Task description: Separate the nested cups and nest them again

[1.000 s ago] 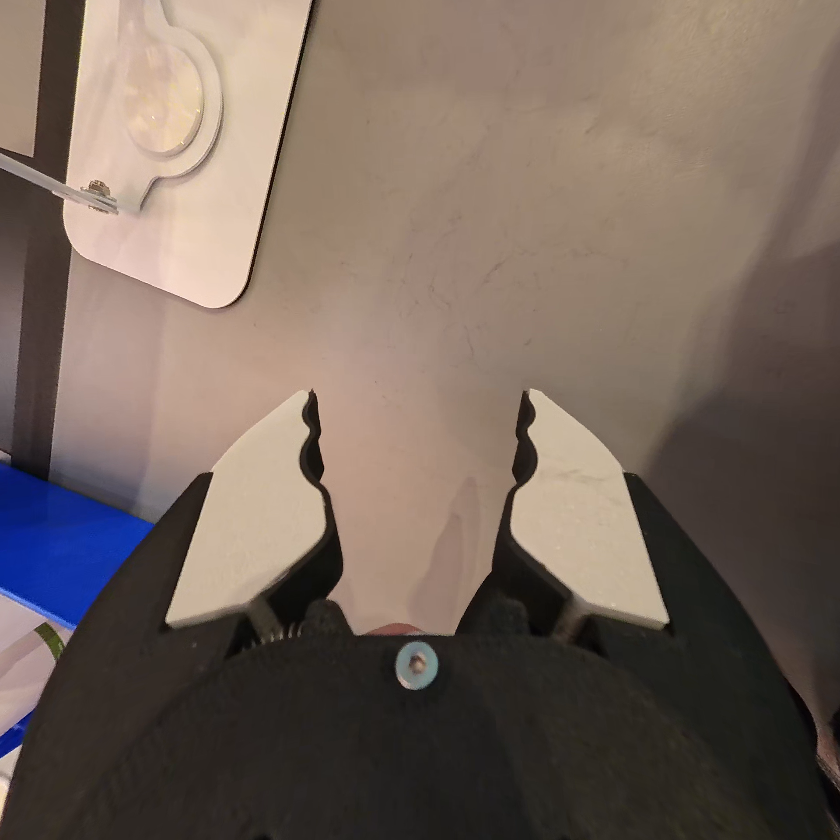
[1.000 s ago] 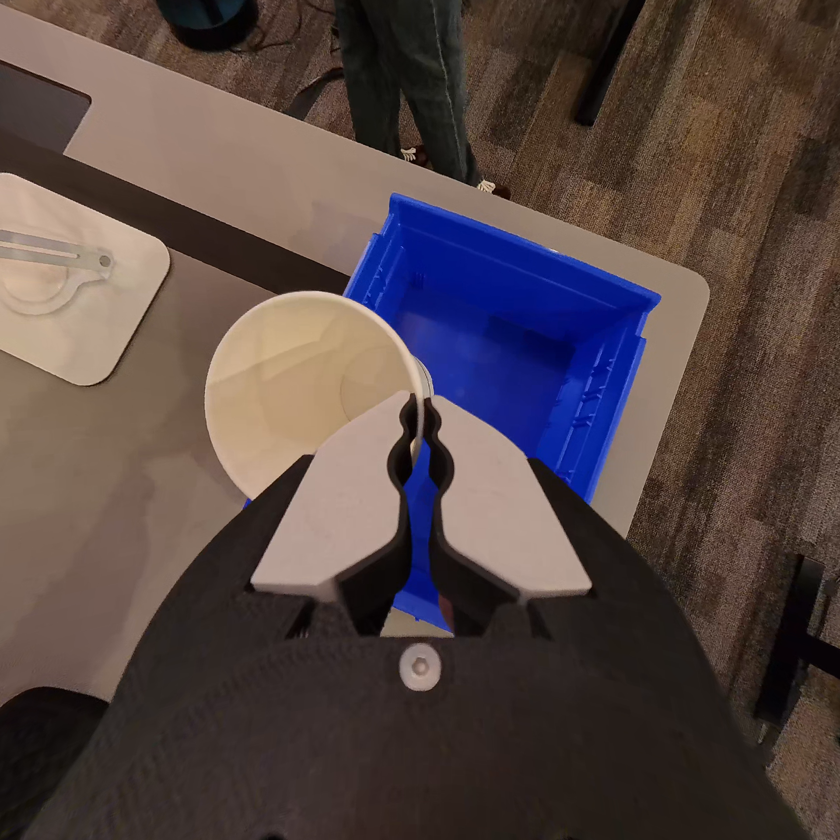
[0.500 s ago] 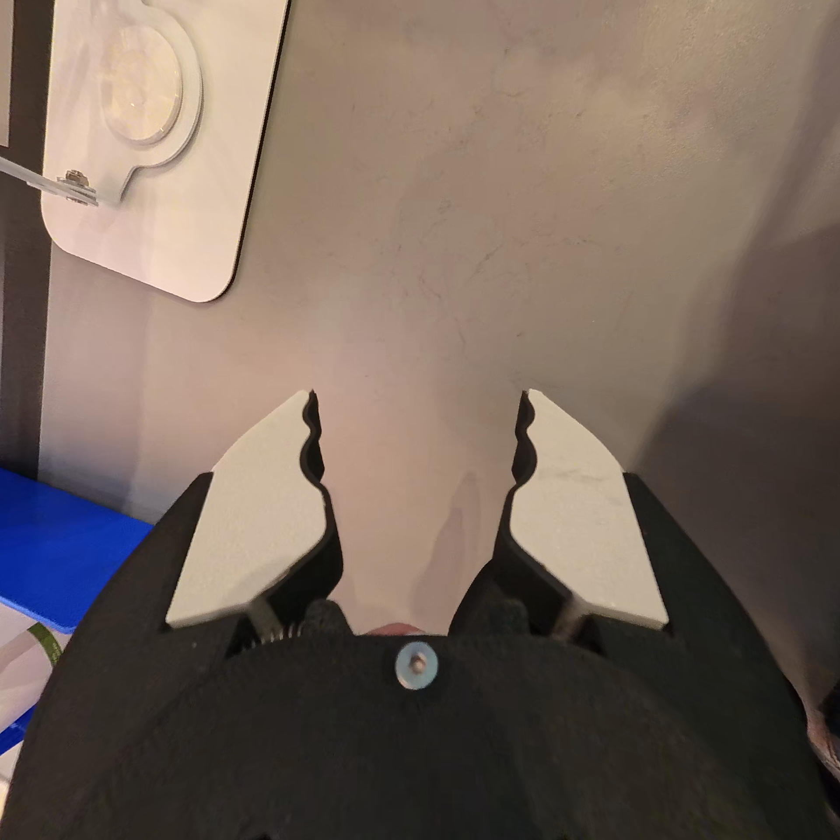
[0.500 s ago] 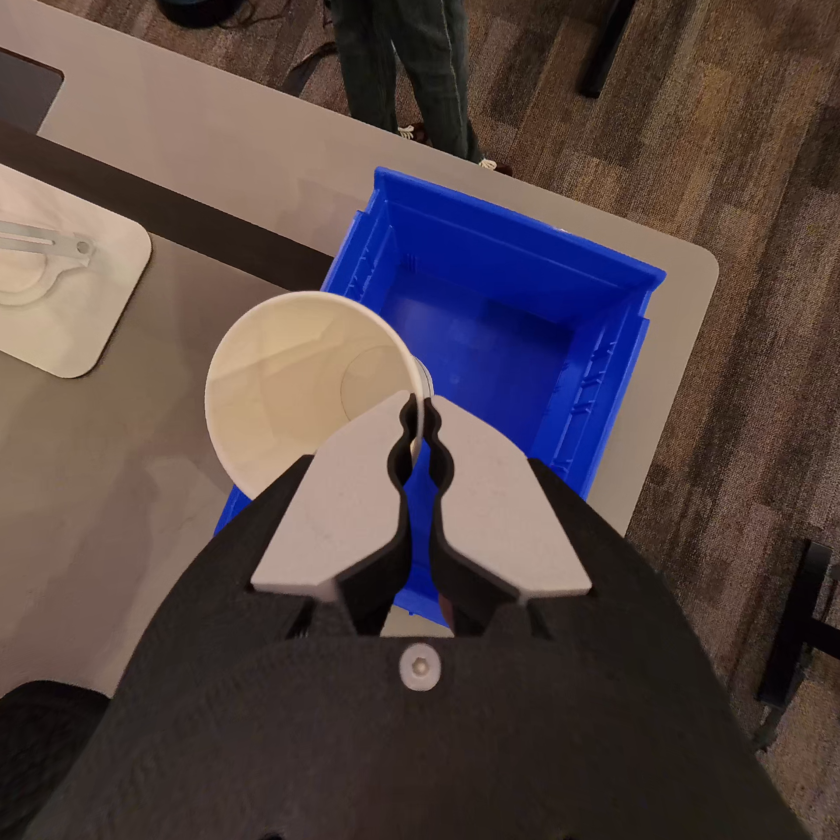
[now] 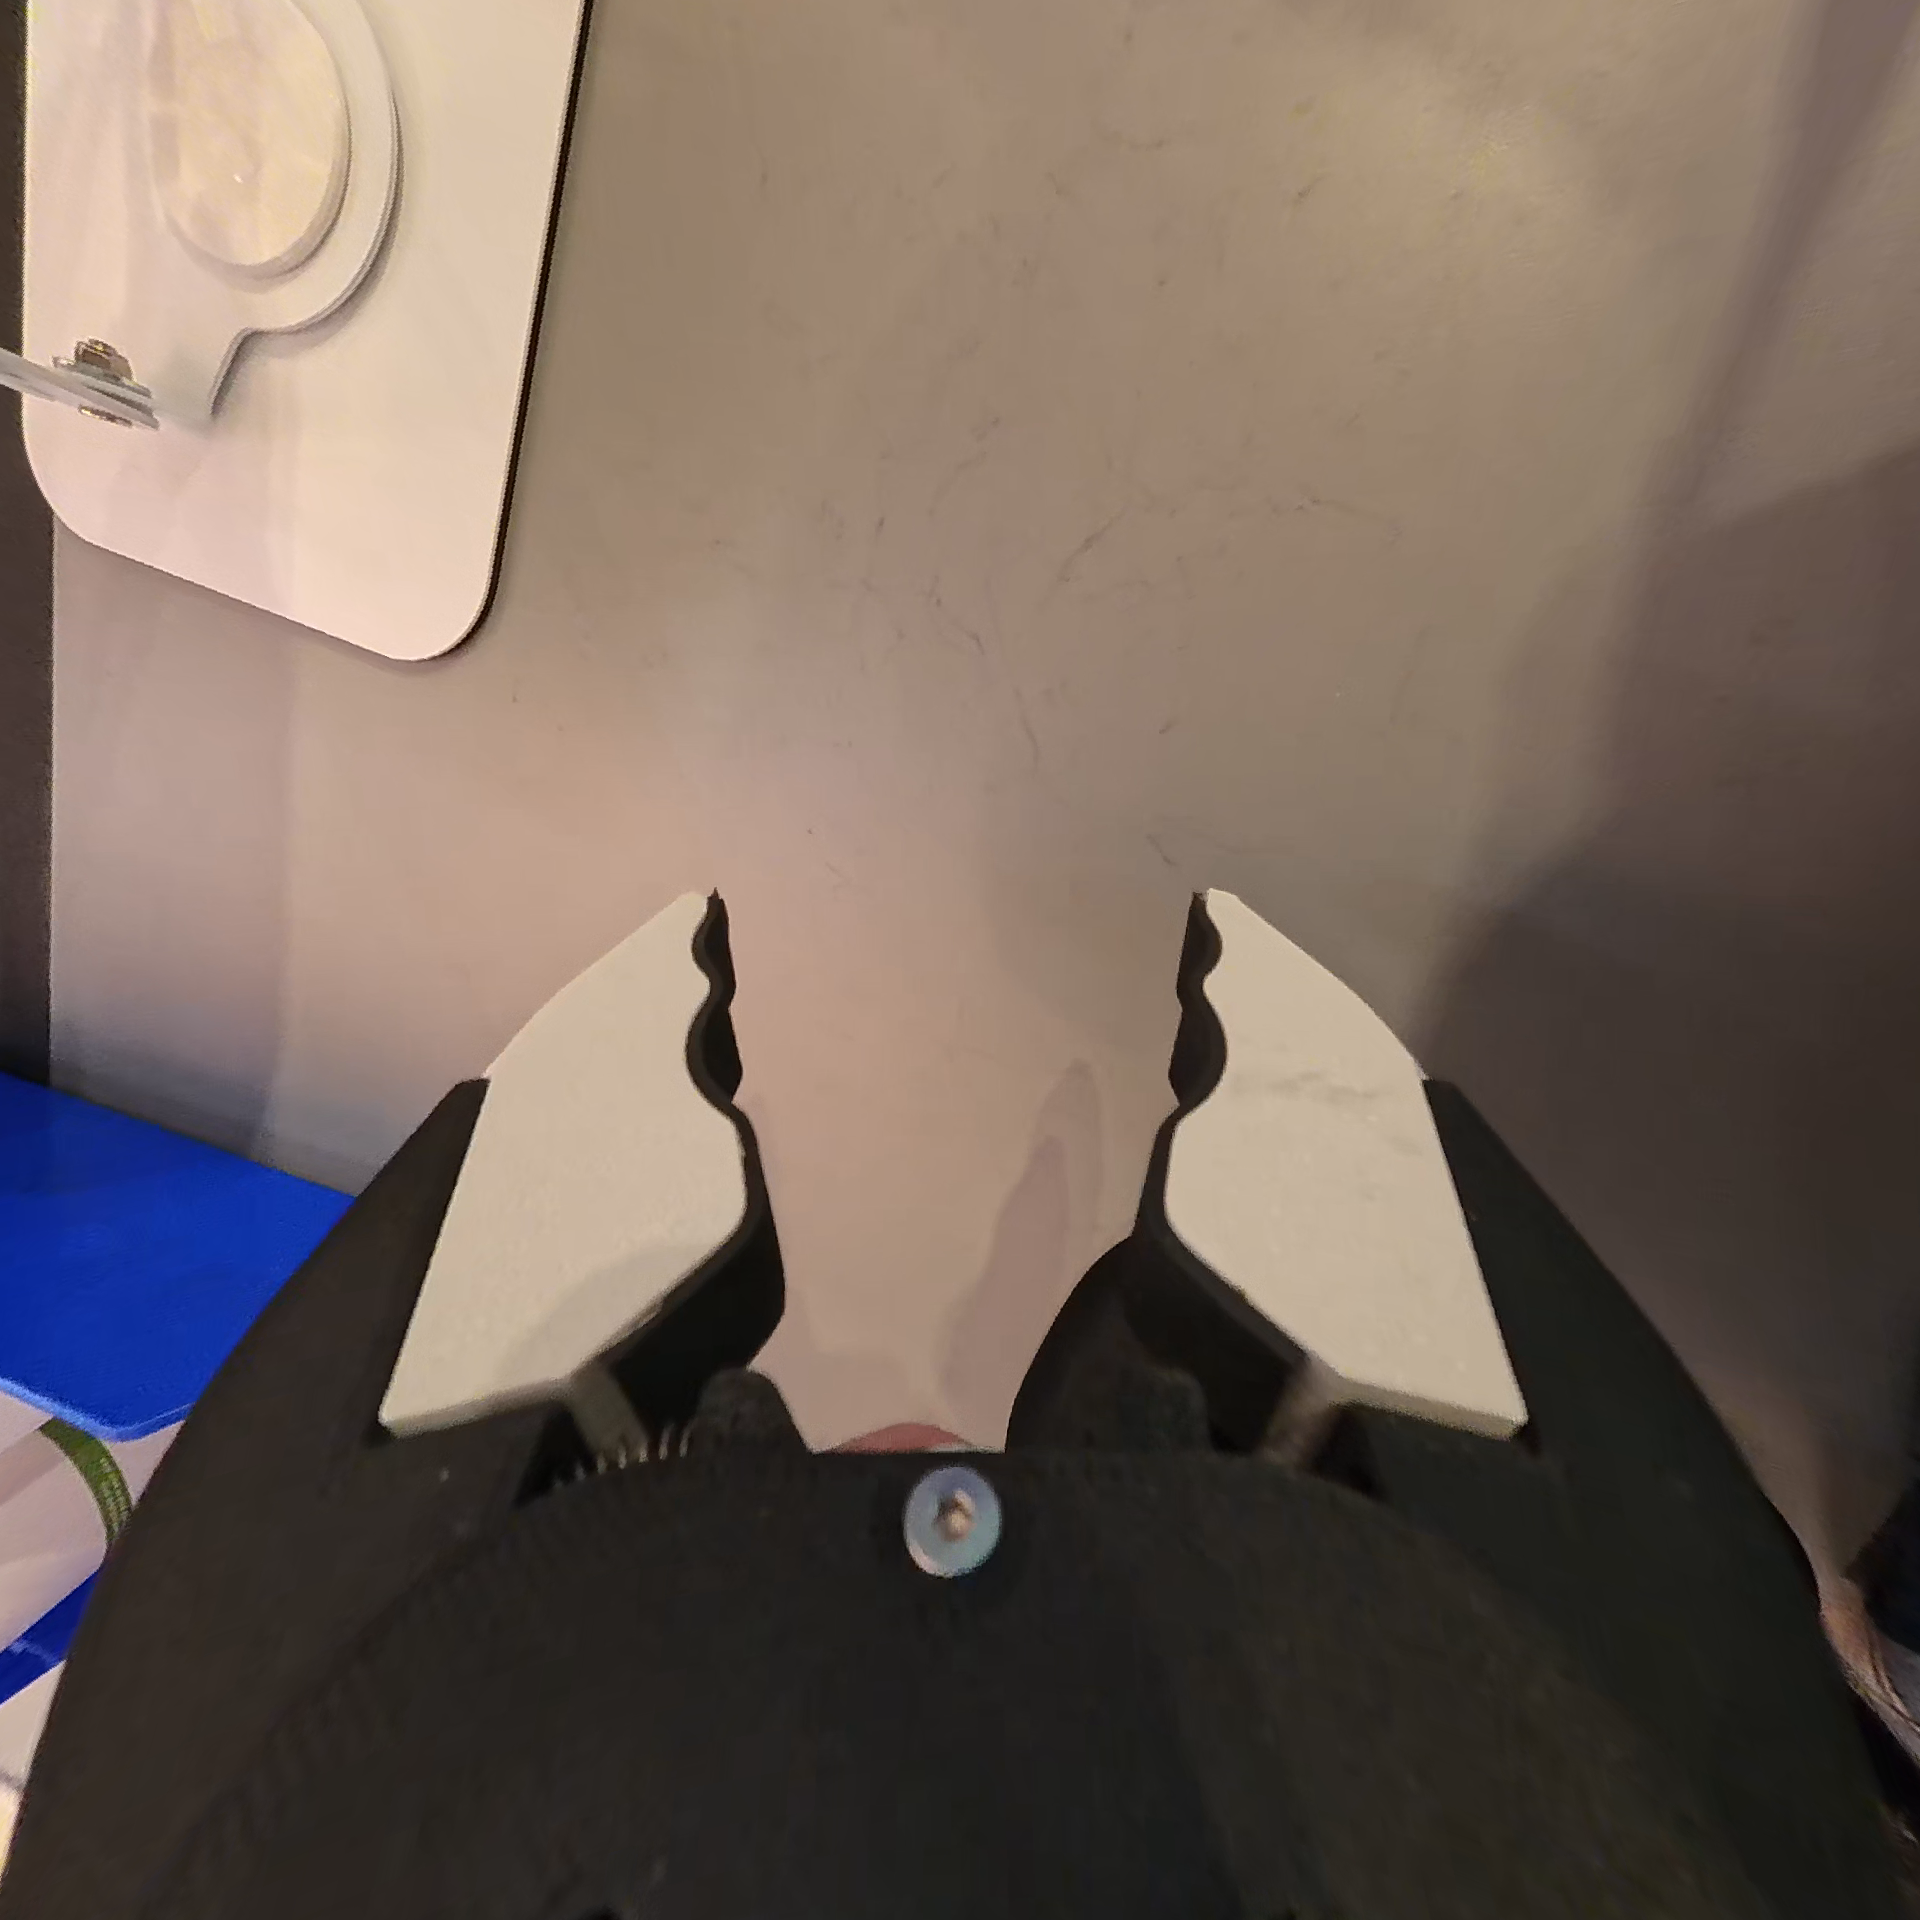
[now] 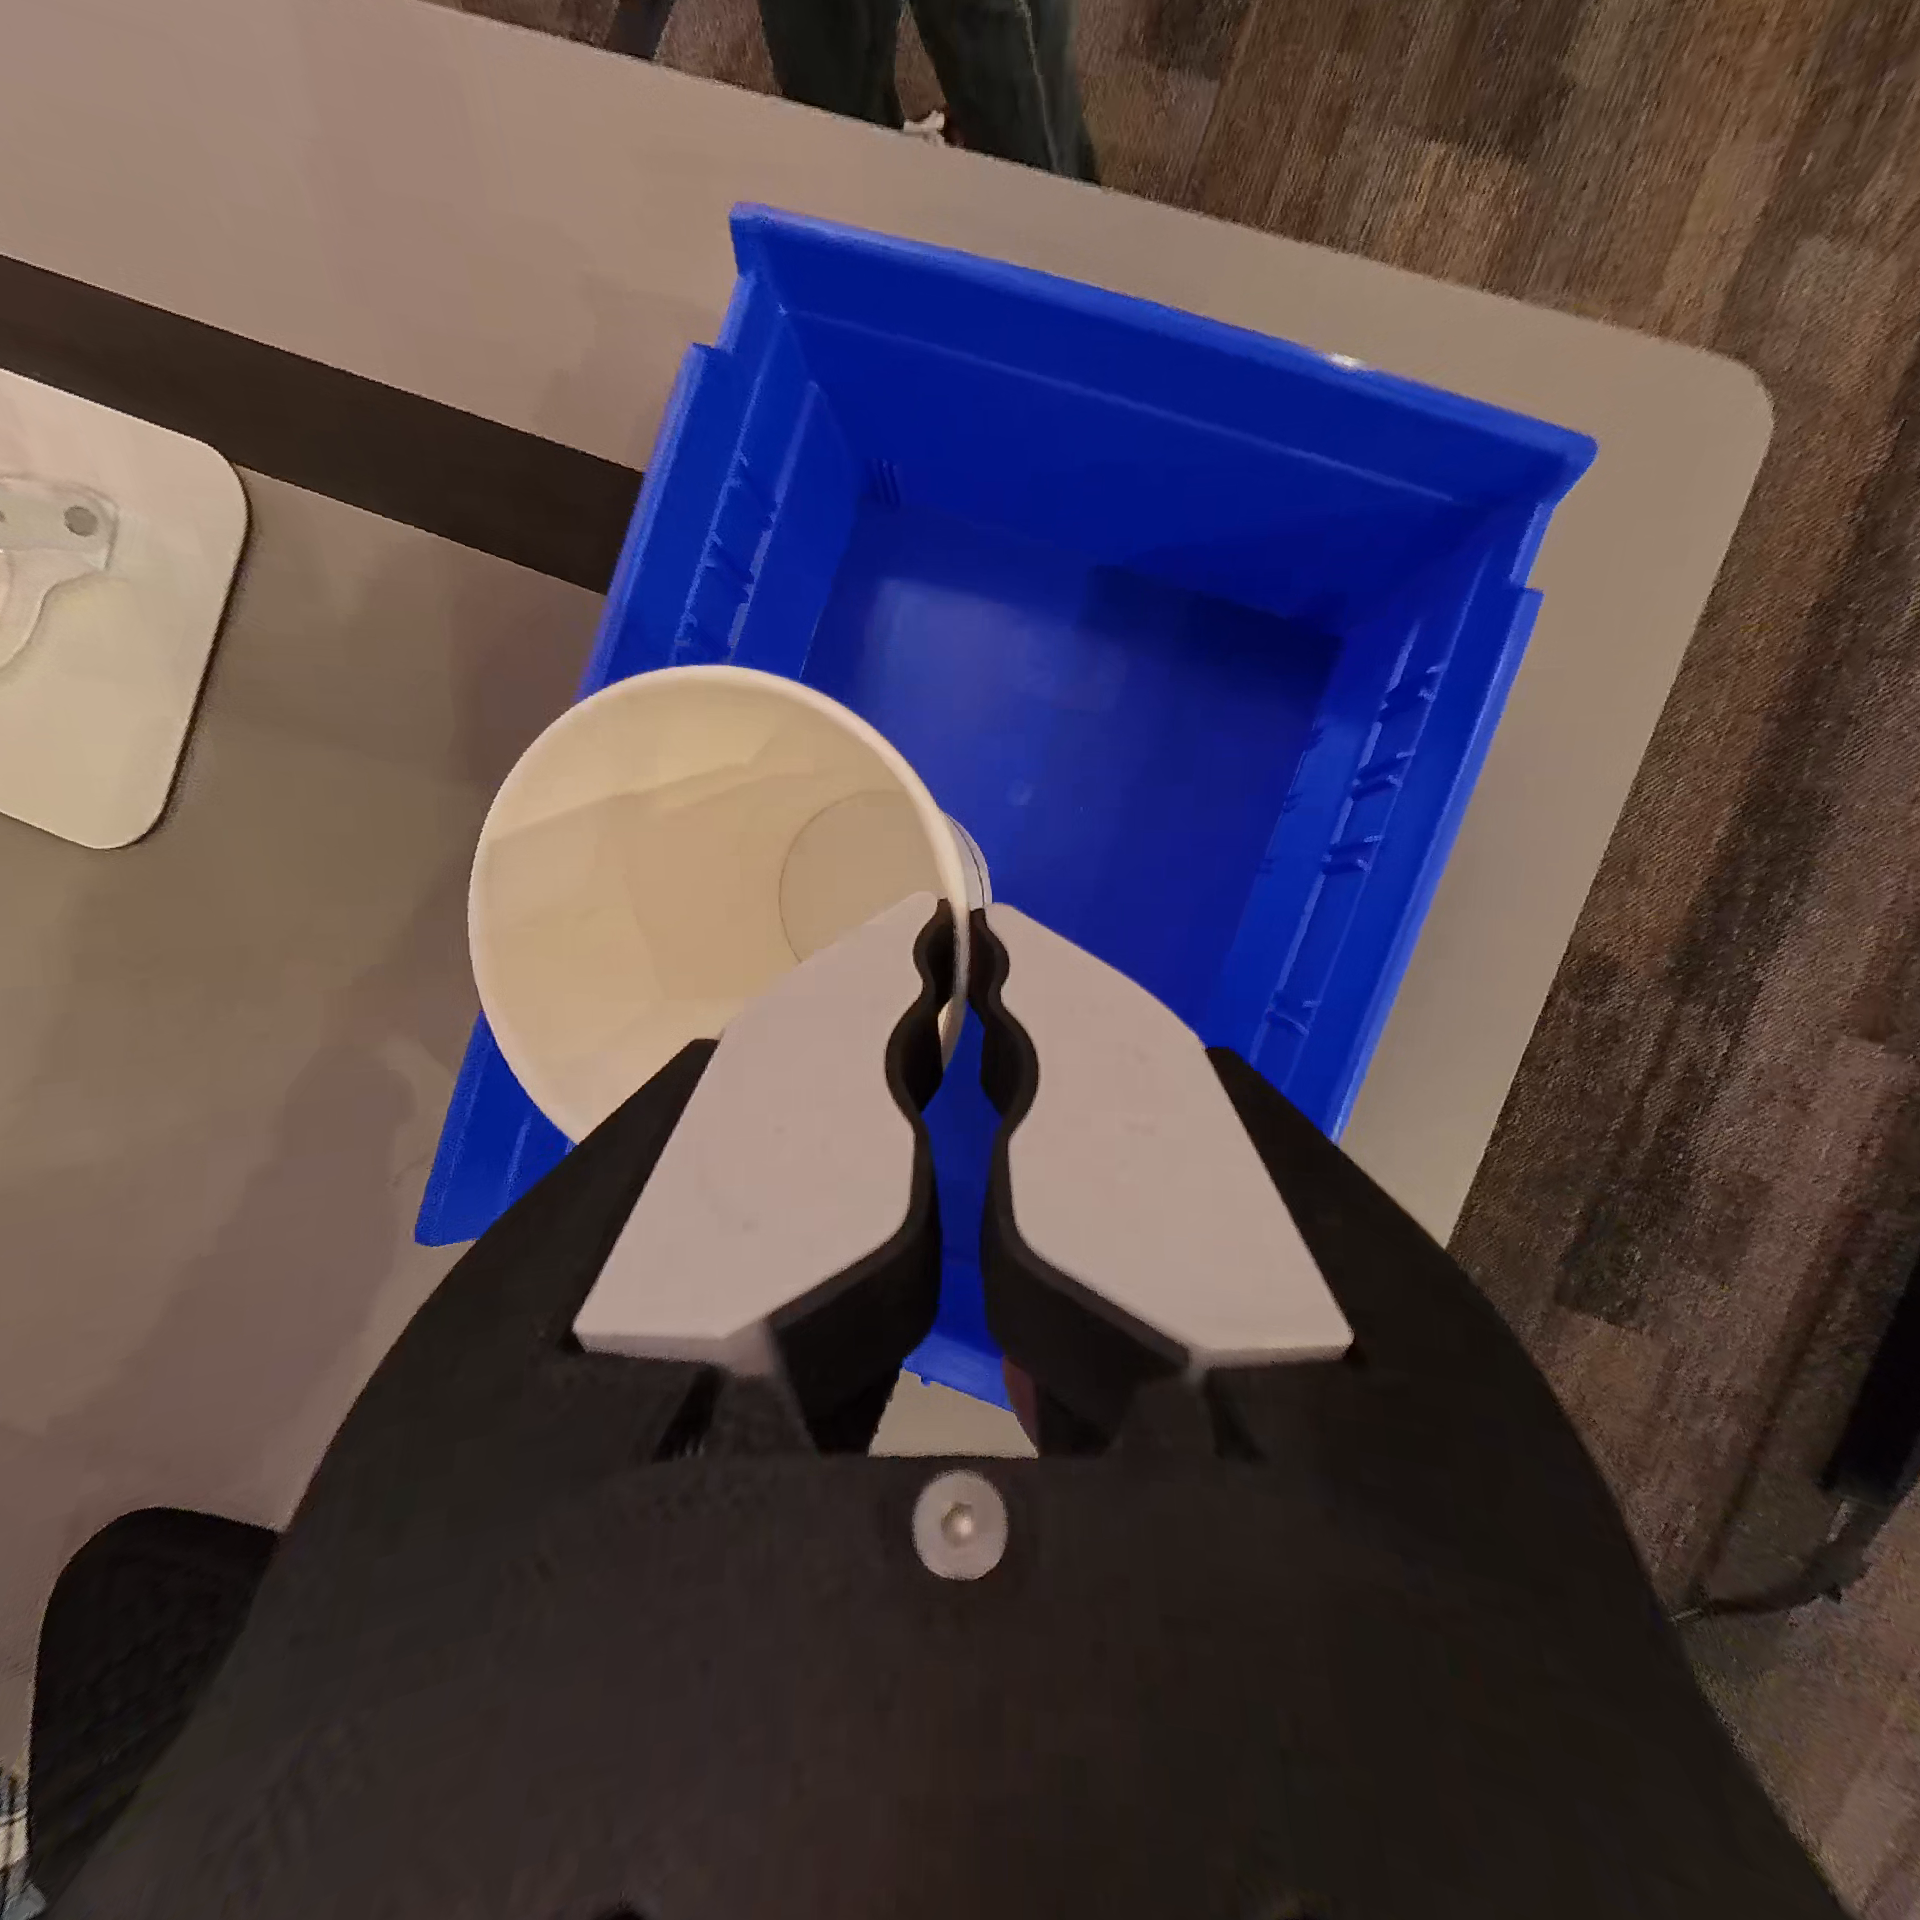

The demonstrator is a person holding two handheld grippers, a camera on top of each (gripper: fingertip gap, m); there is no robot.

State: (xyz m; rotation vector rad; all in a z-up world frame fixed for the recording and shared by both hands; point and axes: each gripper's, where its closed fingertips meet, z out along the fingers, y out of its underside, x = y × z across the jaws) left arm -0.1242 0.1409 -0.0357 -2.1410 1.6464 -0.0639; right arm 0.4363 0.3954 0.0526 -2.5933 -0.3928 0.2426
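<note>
1. Right gripper [image 6: 961, 920]: its two fingers are closed on the rim of a white paper cup [image 6: 665, 883], one pad inside the wall and the other outside, both pressing on it.
2. White paper cup: held in the air with its mouth turned toward the camera, so the bare inside and round base show. It hangs over the near left corner of the blue bin [image 6: 1143, 436], partly above the tabletop [image 6: 260, 1039]. Whether a second cup sits nested in it cannot be told.
3. Blue bin: an open plastic box standing near the far right corner of the table; its floor shows nothing inside.
4. Left gripper [image 5: 956, 904]: fingers spread wide apart, with only bare grey tabletop between them; nothing is in its grasp.
5. White plate [image 5: 457, 312]: a flat rounded panel with a metal arm screwed to it, lying on the table to the upper left in the left wrist view; a blue edge [image 5: 135, 1247] shows at lower left.
6. Background: patterned carpet [image 6: 1714, 831] and a person's legs [image 6: 987, 83] beyond the table.
</note>
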